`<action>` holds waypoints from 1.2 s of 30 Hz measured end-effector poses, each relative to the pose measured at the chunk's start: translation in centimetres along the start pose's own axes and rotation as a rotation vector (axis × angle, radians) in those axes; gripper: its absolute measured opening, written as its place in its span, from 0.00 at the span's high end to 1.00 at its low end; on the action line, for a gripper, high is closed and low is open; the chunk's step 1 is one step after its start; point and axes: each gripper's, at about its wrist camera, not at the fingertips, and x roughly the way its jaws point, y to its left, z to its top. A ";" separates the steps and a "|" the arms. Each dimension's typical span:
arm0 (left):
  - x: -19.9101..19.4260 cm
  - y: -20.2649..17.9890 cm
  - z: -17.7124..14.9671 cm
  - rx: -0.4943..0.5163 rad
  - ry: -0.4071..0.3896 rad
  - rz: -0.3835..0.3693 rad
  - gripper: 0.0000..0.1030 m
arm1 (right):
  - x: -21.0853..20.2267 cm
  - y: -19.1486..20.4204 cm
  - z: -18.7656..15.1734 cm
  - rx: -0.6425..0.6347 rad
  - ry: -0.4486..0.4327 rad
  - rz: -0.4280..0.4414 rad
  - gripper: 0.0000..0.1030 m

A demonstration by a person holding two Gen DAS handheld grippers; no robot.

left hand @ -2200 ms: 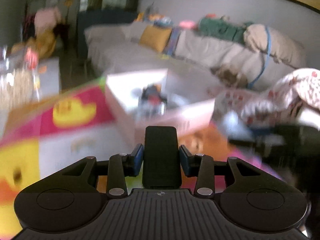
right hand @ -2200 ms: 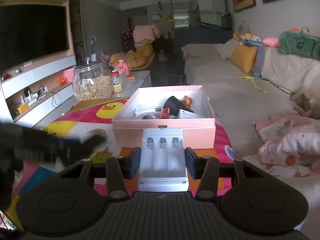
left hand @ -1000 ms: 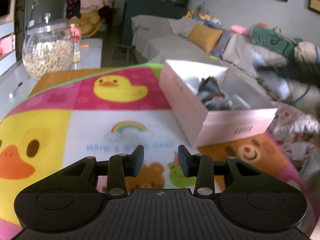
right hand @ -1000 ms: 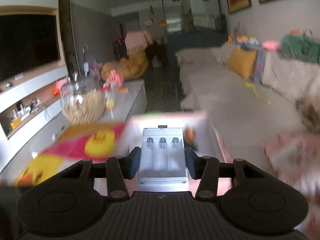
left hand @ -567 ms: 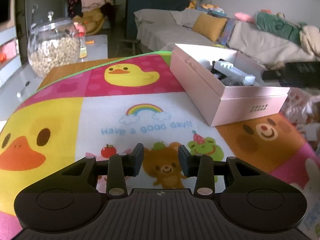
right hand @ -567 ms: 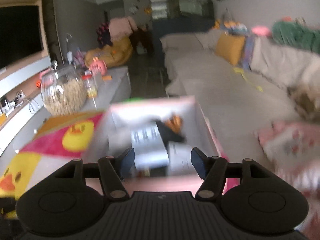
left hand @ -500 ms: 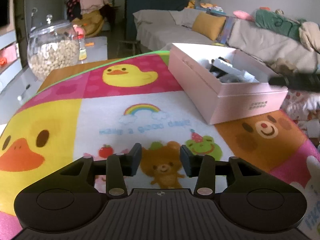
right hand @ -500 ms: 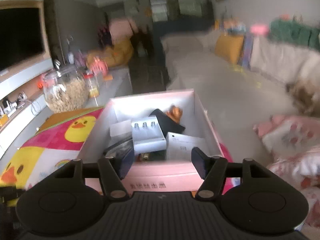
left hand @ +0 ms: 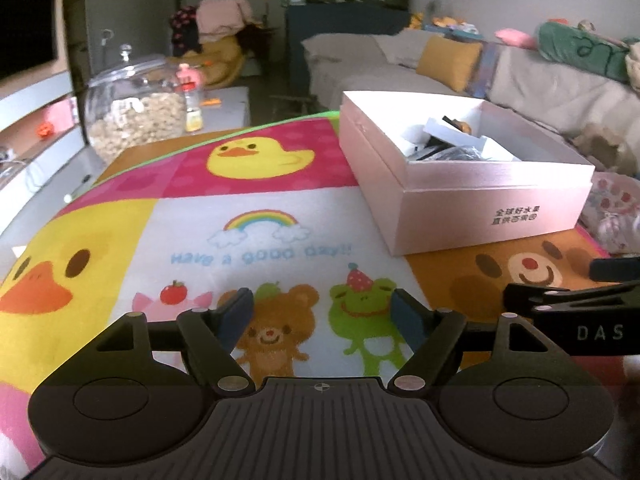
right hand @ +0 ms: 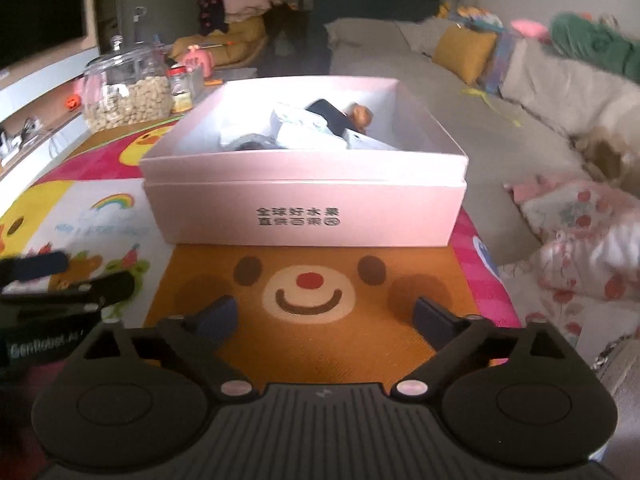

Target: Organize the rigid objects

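Note:
A pink cardboard box [right hand: 304, 212] stands on a cartoon-print mat [left hand: 256, 248], ahead of my right gripper and to the right of my left one [left hand: 488, 208]. Inside lie several rigid objects: a white battery holder [right hand: 296, 128], a black item [right hand: 332, 118], a small orange figure [right hand: 360, 112] and white pieces [left hand: 452, 136]. My left gripper [left hand: 322, 314] hangs low over the bear and frog pictures, its jaws opening wide with nothing between them. My right gripper [right hand: 326, 316] hovers over the orange bear face [right hand: 308, 288], jaws likewise opening and empty. Each gripper shows at the edge of the other's view.
A glass jar of nuts [left hand: 134, 114] and a small bottle [left hand: 192, 106] stand past the mat's far left corner. A grey sofa [right hand: 460, 120] with a yellow cushion [right hand: 464, 54] and floral bedding [right hand: 580, 232] runs along the right. A TV unit lines the left wall.
The right gripper let go of the white battery holder, which now lies in the box, then sank in front of the box. Both grippers' jaws spread wide. The left gripper dropped lower over the mat.

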 end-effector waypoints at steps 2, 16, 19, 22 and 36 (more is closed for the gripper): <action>-0.1 0.0 0.0 -0.006 -0.001 0.004 0.22 | 0.3 0.2 -0.1 -0.013 -0.007 -0.005 0.00; -0.3 0.2 -0.1 -0.020 -0.002 0.010 0.22 | 0.4 0.1 -0.5 0.015 -0.056 -0.026 0.00; -0.3 0.1 -0.1 -0.018 -0.002 0.018 0.22 | 0.4 0.0 -0.4 0.014 -0.055 -0.026 0.00; -0.4 0.2 -0.2 -0.021 -0.002 0.017 0.22 | 0.4 0.1 -0.4 0.013 -0.056 -0.027 0.00; -0.3 0.3 -0.2 -0.022 -0.003 0.016 0.22 | 0.4 0.1 -0.4 0.013 -0.056 -0.027 0.00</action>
